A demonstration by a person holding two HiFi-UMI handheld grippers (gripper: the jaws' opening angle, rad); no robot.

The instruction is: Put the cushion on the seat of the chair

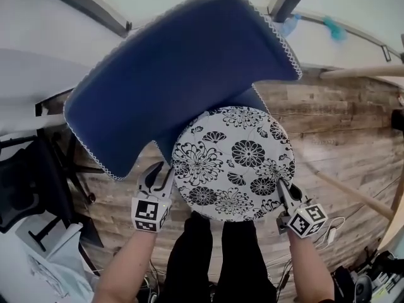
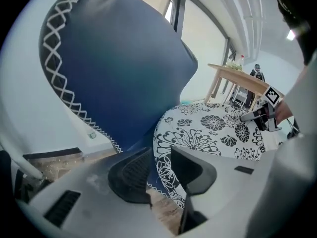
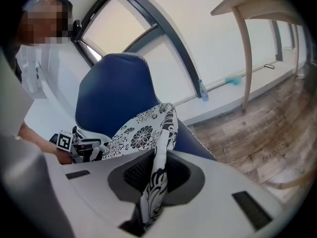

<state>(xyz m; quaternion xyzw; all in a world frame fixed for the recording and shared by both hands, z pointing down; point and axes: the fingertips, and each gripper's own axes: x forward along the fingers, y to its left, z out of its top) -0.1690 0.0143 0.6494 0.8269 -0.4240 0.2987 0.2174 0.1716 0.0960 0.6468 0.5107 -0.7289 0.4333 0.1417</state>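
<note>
Left gripper (image 1: pixel 159 172): the jaws are held wide apart. The near-left rim of the cushion (image 1: pixel 233 163) is seen in the gap, and neither pad is pressed on it.

Right gripper (image 1: pixel 282 188): the jaws are closed narrowly on the cushion's near-right rim. A fold of the printed fabric is pinched between the pads in the right gripper view.

Count: two grippers, one cushion, one chair (image 1: pixel 183 74).

Cushion: round, white with black flowers. It is laid flat on the blue seat (image 1: pixel 255 98), and the blue backrest is risen behind it. Narrow strips of seat are left uncovered at the rear right and at the left. The seat's white-stitched edge is seen just under the cushion's rim in the left gripper view.

Room: bare wooden floor (image 1: pixel 341 125) is left open to the right of the chair. It is bounded by a pale wooden leg (image 1: pixel 353 194). Dark furniture (image 1: pixel 25 182) is crowded at the left.
</note>
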